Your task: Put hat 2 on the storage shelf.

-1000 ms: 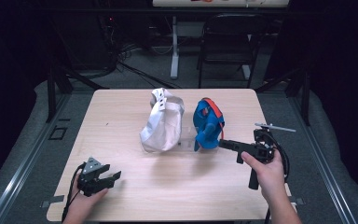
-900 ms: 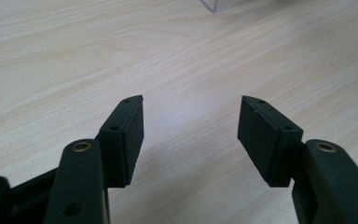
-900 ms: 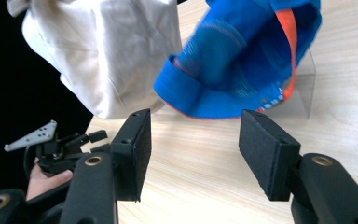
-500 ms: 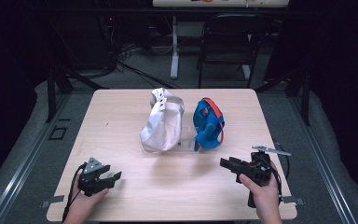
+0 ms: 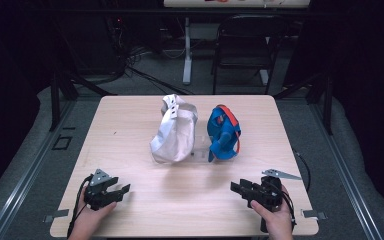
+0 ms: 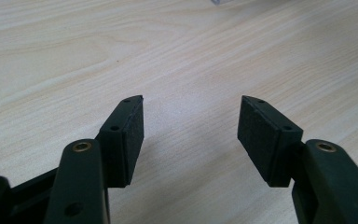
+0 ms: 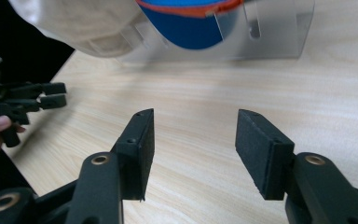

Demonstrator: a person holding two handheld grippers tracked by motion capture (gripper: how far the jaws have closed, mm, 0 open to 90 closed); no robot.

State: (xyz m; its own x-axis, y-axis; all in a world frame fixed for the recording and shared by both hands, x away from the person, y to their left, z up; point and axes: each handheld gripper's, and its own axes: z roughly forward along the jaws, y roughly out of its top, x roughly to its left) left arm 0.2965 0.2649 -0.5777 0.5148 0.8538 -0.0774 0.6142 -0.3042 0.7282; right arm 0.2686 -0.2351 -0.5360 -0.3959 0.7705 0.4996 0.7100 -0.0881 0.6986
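Both claws spread wide, gripping nothing: left claw (image 5: 121,190) and right claw (image 5: 236,187) near the desk (image 5: 130,120) front edge, well apart.

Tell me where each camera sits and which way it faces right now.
High view: above the near edge, facing forward and down on the table; both hands, left gripper, right gripper.
Left gripper view: along its open jaws at bare wood.
Right gripper view: along its open jaws toward the blue cap, white cap.
Shared: both caps.
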